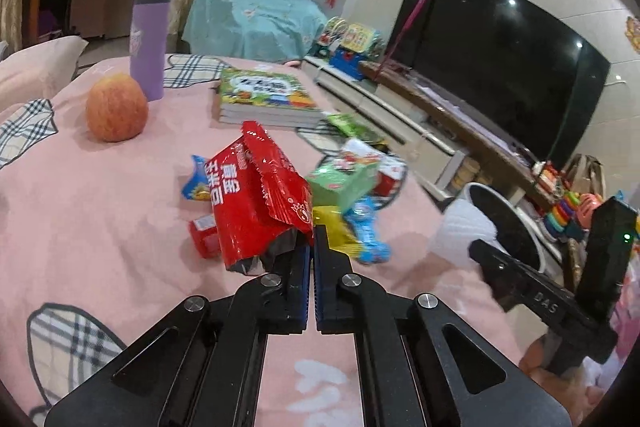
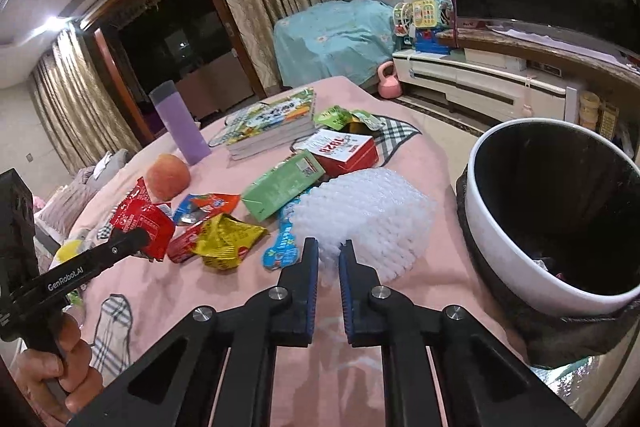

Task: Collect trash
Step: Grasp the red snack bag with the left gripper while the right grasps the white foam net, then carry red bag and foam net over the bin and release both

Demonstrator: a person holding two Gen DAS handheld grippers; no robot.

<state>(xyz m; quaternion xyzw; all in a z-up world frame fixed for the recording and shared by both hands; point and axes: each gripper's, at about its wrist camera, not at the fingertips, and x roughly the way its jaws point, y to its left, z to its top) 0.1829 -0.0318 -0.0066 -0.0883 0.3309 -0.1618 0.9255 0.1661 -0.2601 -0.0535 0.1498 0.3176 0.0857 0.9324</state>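
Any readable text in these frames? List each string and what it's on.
"GenRobot.AI": side of the left gripper
"DAS": body of the right gripper
Red snack bag: large white Chinese characters, unclear
Red-and-white box: print blurred
Book cover, other wrappers: too small or blurred

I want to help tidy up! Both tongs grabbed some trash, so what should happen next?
Probably swing the right tongs, shut on the white foam wrap, over the bin just to its right and let go. The left tongs hold the red wrapper farther away, so they can go second.
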